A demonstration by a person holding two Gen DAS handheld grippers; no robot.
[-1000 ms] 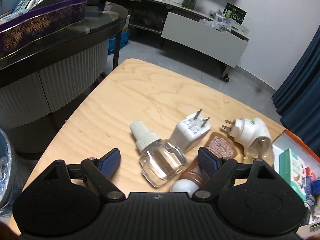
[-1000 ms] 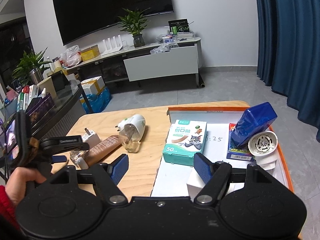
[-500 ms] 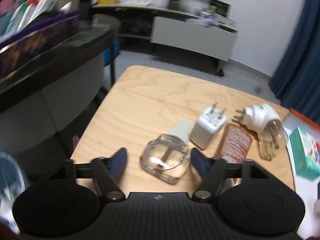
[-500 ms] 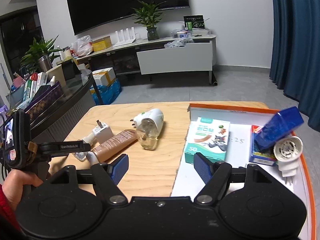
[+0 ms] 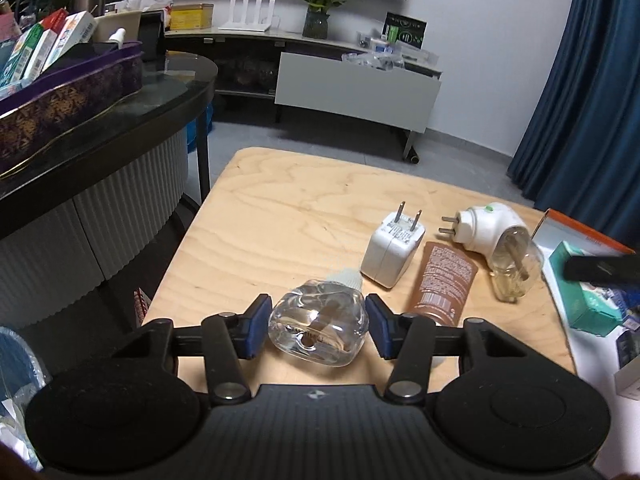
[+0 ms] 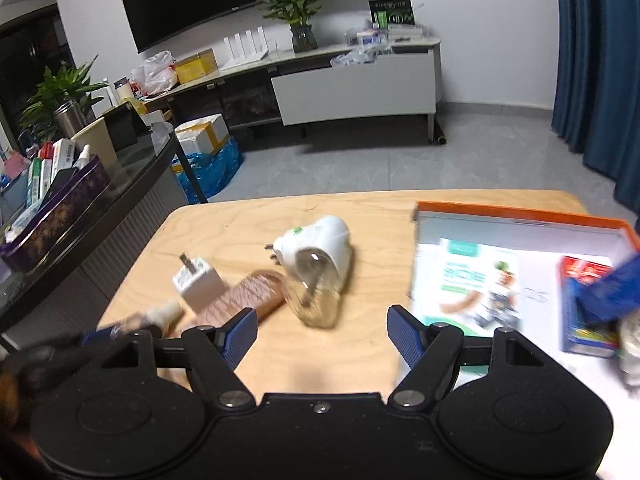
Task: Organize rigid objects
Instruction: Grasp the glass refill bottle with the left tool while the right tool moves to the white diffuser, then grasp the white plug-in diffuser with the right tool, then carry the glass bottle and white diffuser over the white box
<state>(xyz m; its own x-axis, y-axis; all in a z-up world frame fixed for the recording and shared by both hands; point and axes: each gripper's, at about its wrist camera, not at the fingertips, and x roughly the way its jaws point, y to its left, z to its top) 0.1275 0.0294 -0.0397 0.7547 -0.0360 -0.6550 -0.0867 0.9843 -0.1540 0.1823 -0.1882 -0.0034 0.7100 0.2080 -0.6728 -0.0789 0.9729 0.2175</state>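
In the left wrist view a clear refill bottle [image 5: 319,322] lies on the wooden table [image 5: 280,216] between the pads of my left gripper [image 5: 318,332]. The jaws are close on both sides of it, with small gaps. A white plug adapter [image 5: 392,250], a brown tube [image 5: 442,284] and a white plug-in diffuser [image 5: 496,238] lie to its right. My right gripper [image 6: 322,332] is open and empty above the table, just behind the diffuser [image 6: 320,264]. The adapter [image 6: 198,284] and tube [image 6: 244,300] are to its left.
An orange-rimmed white tray [image 6: 520,216] on the right holds a green-and-white box [image 6: 472,284], a red box [image 6: 580,304] and a blue object [image 6: 612,292]. A dark glass counter [image 5: 100,128] with a purple box [image 5: 68,100] stands left of the table.
My left gripper has narrowed around the clear refill bottle, which now lies cap away from me. My right gripper has moved left toward the diffuser; its view is blurred.
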